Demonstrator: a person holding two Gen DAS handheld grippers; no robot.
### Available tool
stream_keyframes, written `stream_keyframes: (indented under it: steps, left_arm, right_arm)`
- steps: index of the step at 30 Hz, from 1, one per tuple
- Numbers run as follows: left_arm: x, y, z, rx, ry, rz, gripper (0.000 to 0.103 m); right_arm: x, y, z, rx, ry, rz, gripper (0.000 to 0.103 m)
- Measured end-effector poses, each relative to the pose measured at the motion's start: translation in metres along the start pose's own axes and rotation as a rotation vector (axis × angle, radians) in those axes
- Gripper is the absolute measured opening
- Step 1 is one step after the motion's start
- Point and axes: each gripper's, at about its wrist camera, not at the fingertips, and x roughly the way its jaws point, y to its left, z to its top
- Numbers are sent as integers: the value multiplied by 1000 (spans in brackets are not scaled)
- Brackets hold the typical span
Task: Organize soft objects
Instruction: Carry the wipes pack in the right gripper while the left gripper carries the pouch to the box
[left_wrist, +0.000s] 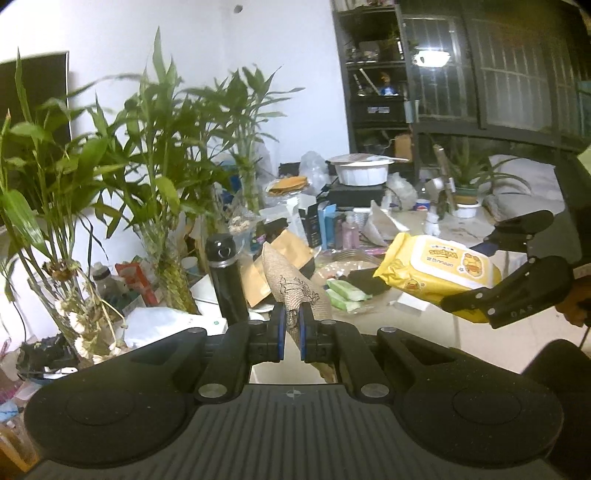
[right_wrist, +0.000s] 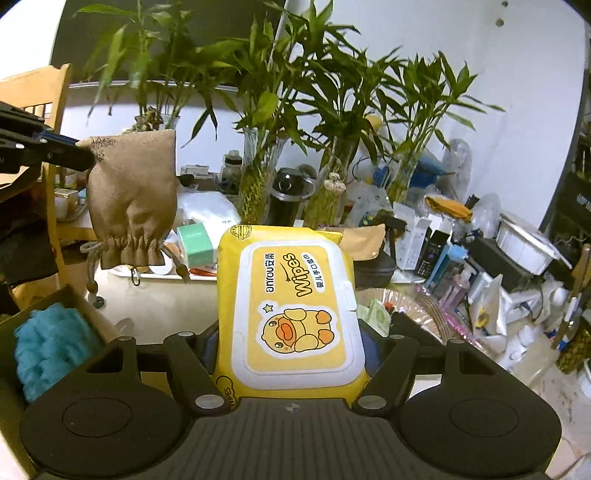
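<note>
I count two grippers: my left gripper (left_wrist: 291, 320) and my right gripper (right_wrist: 291, 343). There is one tan drawstring pouch (right_wrist: 131, 201), one yellow wipes pack (right_wrist: 293, 314) and one blue fluffy cloth (right_wrist: 51, 347) in one cardboard box (right_wrist: 79, 299). On the desk (left_wrist: 458, 225) I count one black flask (left_wrist: 225, 280), one white bowl (left_wrist: 362, 171) and three green packets (left_wrist: 345, 293).

Both my tools are up in open air, my left tool (left_wrist: 291, 323) pinched on the burlap pouch (left_wrist: 291, 284) and my right tool (right_wrist: 291, 343) carrying the wipes pack (right_wrist: 291, 314), well apart from each other. Ahead, the surface (left_wrist: 413, 221) is crowded: bamboo vases (right_wrist: 258, 177), a black flask (left_wrist: 225, 280), and boxes (right_wrist: 424, 236) block the far side. Below left of my right tool, a cardboard box (right_wrist: 92, 306) stands open, with a blue cloth (right_wrist: 51, 347) inside.
</note>
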Motion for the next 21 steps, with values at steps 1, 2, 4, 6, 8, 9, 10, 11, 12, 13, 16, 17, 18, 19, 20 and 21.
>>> stream_keyframes:
  steps: [1,2,4,6,8,9,10,11,12,13,16,17,18,19,20,21]
  left_arm:
    - [-6,-3,0,7,-3,0,8]
    - [-13,-6,0,17,-9,1,8]
    - [-23,-11,0,31,-15,2,8]
    - [-34,-14,-2,38,-19,3,8]
    - [-42,-16,-3,44,-17,5,8]
    - [-45,-17,-4,48,-14,6,8]
    - [-49,-17,-5,52,-12,8,8]
    - [-51,-17,-6,53,-9,9,8]
    - [-54,-17,-7,53,-6,9,8]
    - [-55,-17,-8,51,-2,7,8]
    - [-60,-16,-11,28,13,-13,8]
    - [-61,-17,-12,18,19,-29,8]
    - [-62,-18,-13,12,24,-44,8]
    - [-61,-20,-15,7,29,-62,8]
    - [-60,-23,-16,6,35,-76,8]
    - [-59,-25,-17,7,41,-89,8]
  right_arm:
    - [-6,1,-1,3,-2,1,72]
    - [-11,1,-3,7,-1,3,72]
    - [-23,1,-8,13,-2,4,72]
    - [-33,2,-14,21,0,5,72]
    - [-42,2,-20,29,0,7,72]
    - [-47,2,-23,34,1,7,72]
    - [-51,3,-27,37,3,7,72]
    - [-55,3,-30,38,4,7,72]
    - [-59,3,-32,40,4,6,72]
    - [-62,3,-35,42,5,6,72]
    - [-70,4,-43,51,7,6,72]
    - [-73,4,-45,54,7,5,72]
    - [-75,4,-47,60,6,5,72]
    - [-76,4,-48,66,5,7,72]
    - [-77,4,-49,72,4,9,72]
    - [-78,5,-50,78,3,13,72]
